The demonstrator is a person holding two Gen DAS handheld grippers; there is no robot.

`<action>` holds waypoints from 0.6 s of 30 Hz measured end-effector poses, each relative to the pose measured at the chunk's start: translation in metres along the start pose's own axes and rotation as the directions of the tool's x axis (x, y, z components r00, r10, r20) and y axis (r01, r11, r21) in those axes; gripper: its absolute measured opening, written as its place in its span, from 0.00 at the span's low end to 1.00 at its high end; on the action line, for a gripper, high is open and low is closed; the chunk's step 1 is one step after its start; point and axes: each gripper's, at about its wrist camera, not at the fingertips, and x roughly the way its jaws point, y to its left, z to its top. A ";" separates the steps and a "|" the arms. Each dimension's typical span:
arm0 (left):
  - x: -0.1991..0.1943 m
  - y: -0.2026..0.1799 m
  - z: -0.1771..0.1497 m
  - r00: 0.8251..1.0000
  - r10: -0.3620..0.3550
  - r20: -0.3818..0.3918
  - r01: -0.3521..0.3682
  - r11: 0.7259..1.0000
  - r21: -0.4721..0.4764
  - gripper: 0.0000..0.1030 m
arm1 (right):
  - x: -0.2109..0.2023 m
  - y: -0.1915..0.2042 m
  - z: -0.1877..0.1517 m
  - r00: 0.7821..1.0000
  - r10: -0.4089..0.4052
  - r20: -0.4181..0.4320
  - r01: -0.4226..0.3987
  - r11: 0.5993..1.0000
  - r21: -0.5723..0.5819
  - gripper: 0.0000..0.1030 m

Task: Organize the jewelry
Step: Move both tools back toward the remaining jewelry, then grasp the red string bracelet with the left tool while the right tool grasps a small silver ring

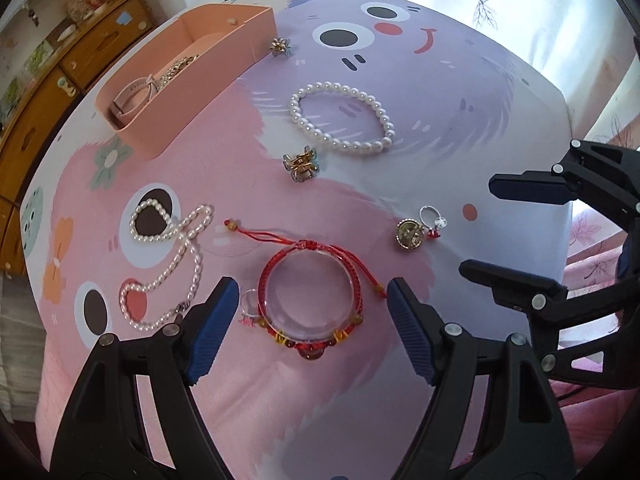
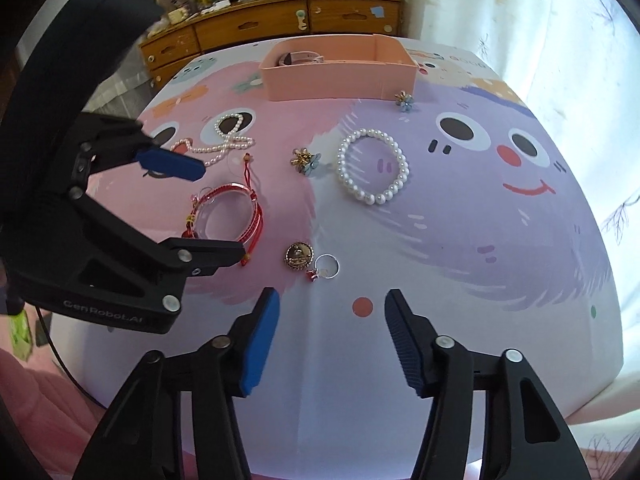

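Note:
My left gripper [image 1: 310,294] is open, its fingers on either side of a red cord bracelet around a clear bangle [image 1: 312,304]. A small ring [image 1: 249,307] lies at its left. My right gripper [image 2: 332,300] is open and empty, just short of a gold round brooch [image 2: 298,256] and a silver ring with a red charm [image 2: 326,267]. A pearl bracelet [image 1: 342,118], a pearl necklace [image 1: 172,256] and two flower clips [image 1: 301,163] [image 1: 280,46] lie on the table. A pink box [image 1: 168,80] holds a pink watch and a chain.
The table is covered by a pink and purple cartoon cloth [image 2: 460,240]. A wooden cabinet with drawers [image 2: 272,24] stands behind the table, and a white curtain [image 2: 540,20] hangs at the right. The left gripper also shows in the right wrist view [image 2: 216,212].

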 end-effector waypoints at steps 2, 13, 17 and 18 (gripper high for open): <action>0.005 -0.001 0.002 1.000 -0.001 -0.004 0.002 1.000 0.022 0.72 | 0.004 0.005 0.000 1.000 -0.012 0.000 0.012 0.999 -0.034 0.45; 0.019 -0.005 0.007 1.000 -0.017 0.000 0.017 0.997 0.077 0.73 | 0.025 0.028 -0.001 0.998 -0.058 0.026 0.063 0.971 -0.232 0.32; 0.023 0.003 0.009 0.998 -0.068 -0.014 0.069 0.997 0.042 0.73 | 0.029 0.023 0.005 0.998 -0.047 0.030 0.052 0.973 -0.225 0.28; 0.025 0.006 0.010 0.997 -0.080 -0.018 0.080 0.996 0.033 0.73 | 0.030 0.022 0.006 0.999 -0.044 0.029 0.049 0.975 -0.218 0.26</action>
